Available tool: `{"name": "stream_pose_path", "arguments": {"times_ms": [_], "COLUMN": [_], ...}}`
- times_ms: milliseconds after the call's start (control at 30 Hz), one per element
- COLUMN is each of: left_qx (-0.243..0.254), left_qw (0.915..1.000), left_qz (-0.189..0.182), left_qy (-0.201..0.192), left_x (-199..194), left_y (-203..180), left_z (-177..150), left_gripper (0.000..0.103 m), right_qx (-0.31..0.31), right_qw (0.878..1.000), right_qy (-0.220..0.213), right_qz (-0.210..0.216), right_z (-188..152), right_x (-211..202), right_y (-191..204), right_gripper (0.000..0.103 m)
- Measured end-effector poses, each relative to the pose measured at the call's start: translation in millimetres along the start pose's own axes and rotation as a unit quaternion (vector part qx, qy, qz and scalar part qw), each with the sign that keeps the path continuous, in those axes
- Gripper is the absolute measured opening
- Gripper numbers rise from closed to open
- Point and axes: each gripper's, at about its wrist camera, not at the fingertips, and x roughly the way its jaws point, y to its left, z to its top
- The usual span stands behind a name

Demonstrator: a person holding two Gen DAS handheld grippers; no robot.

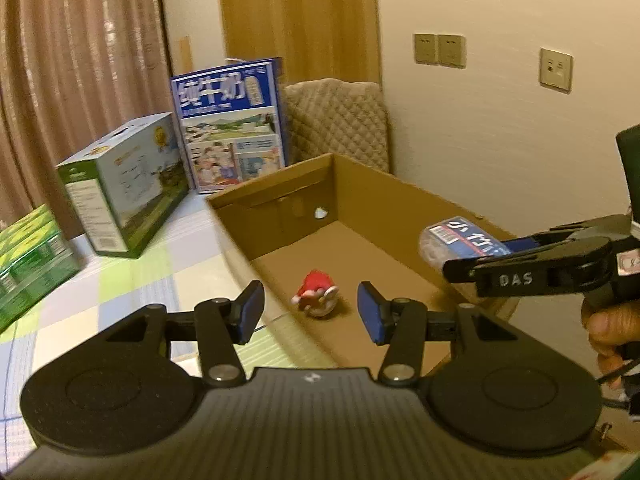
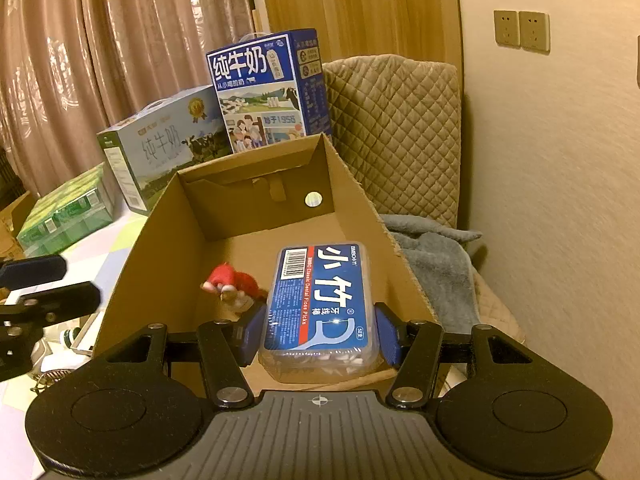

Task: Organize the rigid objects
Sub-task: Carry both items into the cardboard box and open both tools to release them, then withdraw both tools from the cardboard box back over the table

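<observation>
Holding item one: floss-pick box (image 2: 320, 312), clear plastic with a blue label, pinched by its long sides between the blue pads (image 2: 388, 336) of my right tongs (image 2: 320, 338), above the open cardboard box (image 2: 152, 248).

Item two: small red-and-white figurine (image 1: 316, 294), lying on the box floor, nothing touching it.

Left tongs (image 1: 311, 312): spread, carrying nothing, aimed over the near wall toward the figurine.

Step, as I judge it: placing the floss-pick box; not yet set down. Next move calls for lowering it to bare floor to the right of the figurine, then loosening the pinch.

View notes: left camera alone shows the right tongs side-on and the floss-pick box held clear of the floor; right camera alone shows the label and both pads pressed on.

Surroundings: milk cartons (image 2: 268, 88) behind.
</observation>
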Motion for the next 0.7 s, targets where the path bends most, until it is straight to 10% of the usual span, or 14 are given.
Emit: {"name": "stream_pose_path", "arguments": {"times_ms": [700], "left_qx": [-0.050], "left_qw": [0.9978], "left_qz": [0.035], "left_qy": [0.025], "left_x": [-44.2], "left_y": [46.4], "left_z": [-47.5], "left_gripper": [0.056], "right_qx": [-0.003], "right_qw": [0.999], "right_qy": [-0.048], "right_qz": [0.001], "right_z": [12.0], "right_x": [-31.6], "right_y": [24.0], "right_gripper": [0.075]}}
